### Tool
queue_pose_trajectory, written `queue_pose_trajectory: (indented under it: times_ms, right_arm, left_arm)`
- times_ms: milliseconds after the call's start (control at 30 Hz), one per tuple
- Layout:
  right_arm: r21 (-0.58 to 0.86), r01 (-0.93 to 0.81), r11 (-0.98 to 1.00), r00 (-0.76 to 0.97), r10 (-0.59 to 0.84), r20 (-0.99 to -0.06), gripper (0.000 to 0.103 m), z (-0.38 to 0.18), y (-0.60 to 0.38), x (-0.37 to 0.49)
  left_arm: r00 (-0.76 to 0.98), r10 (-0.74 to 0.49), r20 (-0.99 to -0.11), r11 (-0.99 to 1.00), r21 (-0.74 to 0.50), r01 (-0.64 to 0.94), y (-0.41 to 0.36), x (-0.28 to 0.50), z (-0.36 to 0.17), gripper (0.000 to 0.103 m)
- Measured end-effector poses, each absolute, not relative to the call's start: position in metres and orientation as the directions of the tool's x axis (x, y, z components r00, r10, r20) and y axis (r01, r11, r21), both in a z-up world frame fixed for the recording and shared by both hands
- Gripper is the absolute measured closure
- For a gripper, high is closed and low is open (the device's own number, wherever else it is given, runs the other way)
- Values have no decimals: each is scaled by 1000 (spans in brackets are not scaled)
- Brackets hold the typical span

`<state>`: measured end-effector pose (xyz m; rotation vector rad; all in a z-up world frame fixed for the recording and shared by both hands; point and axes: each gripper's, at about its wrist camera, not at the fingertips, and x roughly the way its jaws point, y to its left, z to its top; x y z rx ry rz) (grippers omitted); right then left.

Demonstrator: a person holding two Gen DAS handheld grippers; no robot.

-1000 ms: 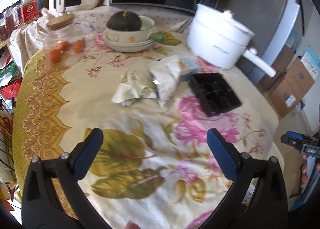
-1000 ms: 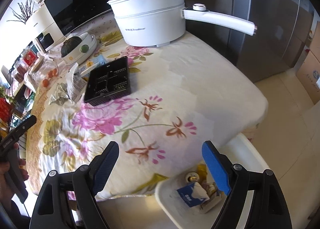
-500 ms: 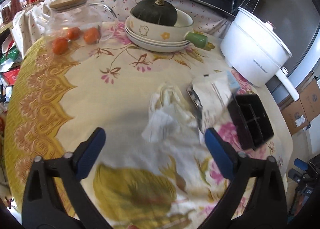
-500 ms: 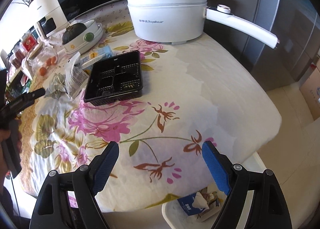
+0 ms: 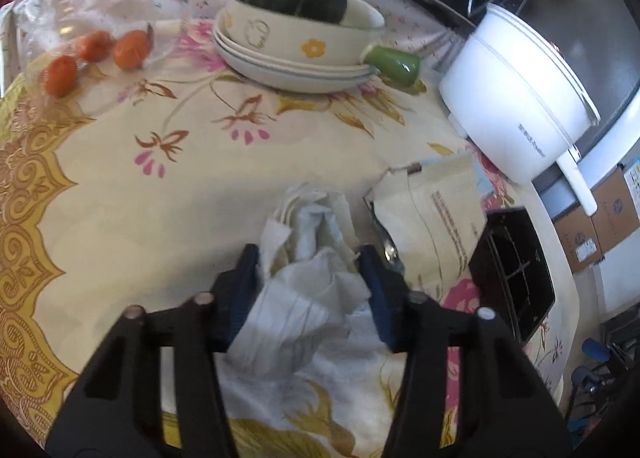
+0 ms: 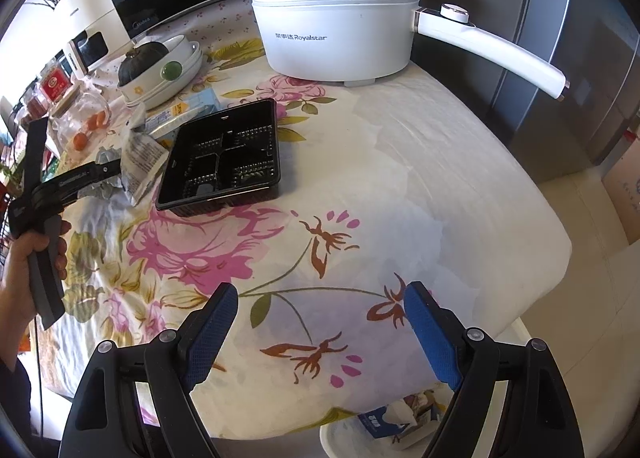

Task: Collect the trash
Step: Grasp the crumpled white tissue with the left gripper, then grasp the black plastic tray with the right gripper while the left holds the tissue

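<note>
My left hand-held gripper closes its blue pads on both sides of a crumpled white tissue lying on the floral-clothed bench, just beside a torn cream pouch and a black compartment tray. My right hand-held gripper hangs with jaws spread wide and holding nothing above the bench's near edge, over a white waste bin holding scraps and a small carton.

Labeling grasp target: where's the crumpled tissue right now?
Left wrist view, low centre: the crumpled tissue lies on the tablecloth between the left gripper fingers, just left of the torn paper packet.
</note>
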<state>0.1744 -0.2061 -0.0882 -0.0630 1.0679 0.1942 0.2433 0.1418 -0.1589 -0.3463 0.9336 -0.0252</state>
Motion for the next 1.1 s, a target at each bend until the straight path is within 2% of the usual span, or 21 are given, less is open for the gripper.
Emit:
queue_pose_trajectory:
  times_ms: [133, 533, 633, 700, 867, 1100]
  right_arm:
    - [40, -184, 982, 484, 126, -866, 16, -81, -207, 172]
    - [96, -264, 960, 511, 224, -830, 17, -52, -152, 193]
    - [127, -295, 947, 493, 265, -829, 17, -53, -130, 204]
    - [171, -286, 943, 465, 292, -836, 17, -57, -121, 212]
    - [165, -294, 941, 443, 287, -849, 17, -66, -98, 227]
    - [138, -254, 957, 419, 237, -876, 17, -94, -85, 249]
  left_arm:
    - [607, -167, -777, 932, -326, -160, 150, 228, -154, 62]
    - [605, -199, -771, 885, -406, -226, 169, 119, -91, 62]
    - [627, -152, -764, 927, -331, -179, 165, 95, -79, 62]
    - [629, -143, -764, 935, -312, -166, 166, 92, -81, 62]
    - [630, -288, -721, 861, -482, -159, 181, 95, -84, 62]
    - [622, -255, -740, 885, -438, -158, 197, 107, -80, 62]
